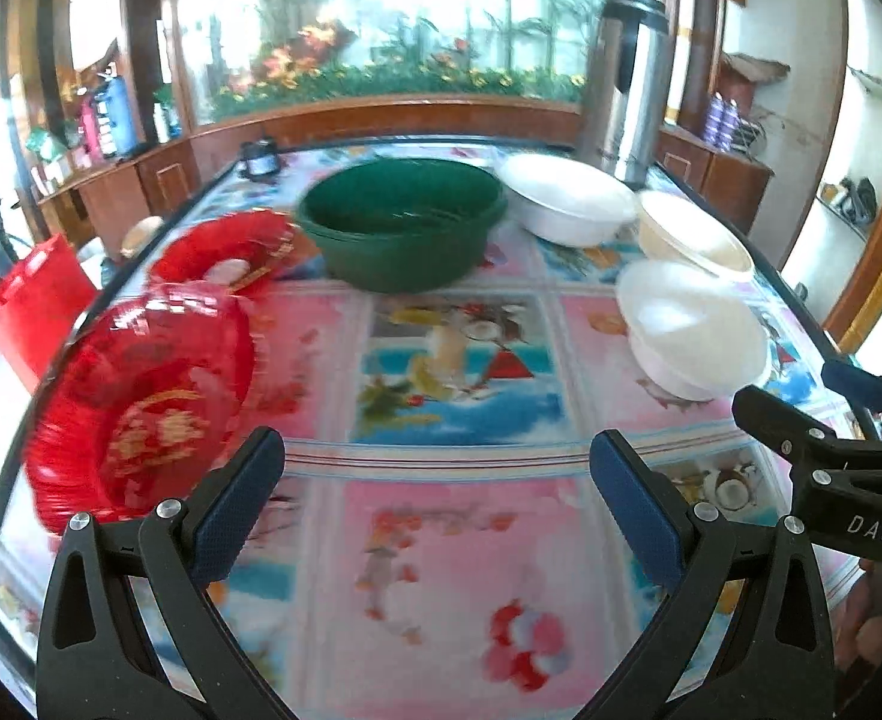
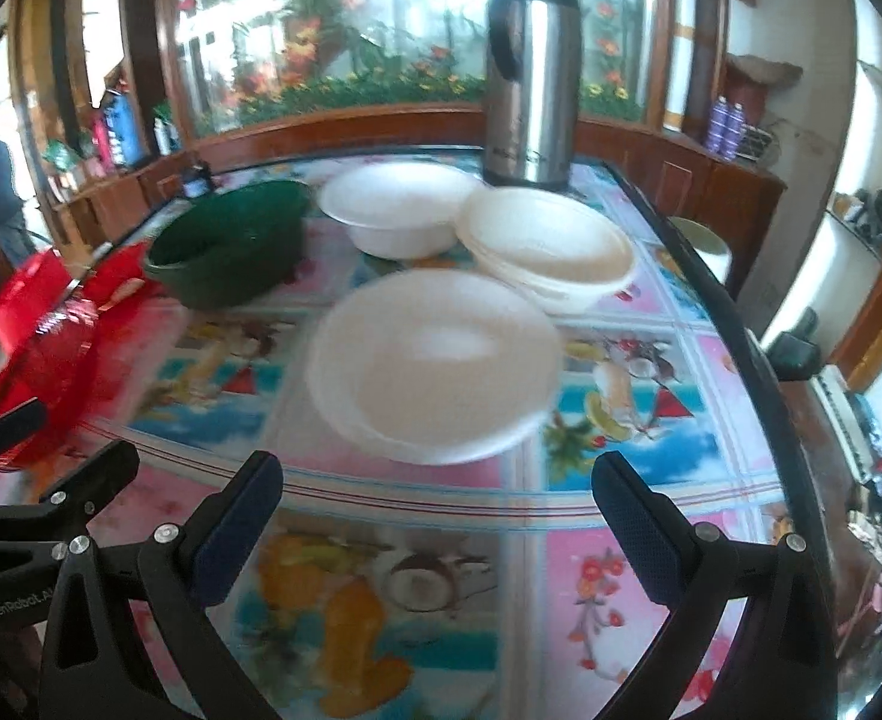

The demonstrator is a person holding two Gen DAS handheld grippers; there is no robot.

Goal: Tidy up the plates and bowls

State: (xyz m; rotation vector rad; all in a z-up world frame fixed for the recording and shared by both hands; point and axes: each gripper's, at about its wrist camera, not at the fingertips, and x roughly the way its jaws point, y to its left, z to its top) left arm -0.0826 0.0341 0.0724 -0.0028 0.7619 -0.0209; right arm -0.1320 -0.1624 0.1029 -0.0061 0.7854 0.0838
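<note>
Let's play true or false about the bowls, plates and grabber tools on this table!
1. The green bowl sits between the red plates and the white bowls. True.
2. The left tool is squeezing a red plate. False: it is open and holds nothing.
3. A steel jug stands behind the white bowls. True.
4. The right tool has lifted the nearest white bowl. False: it is open, and the bowl rests on the table.
</note>
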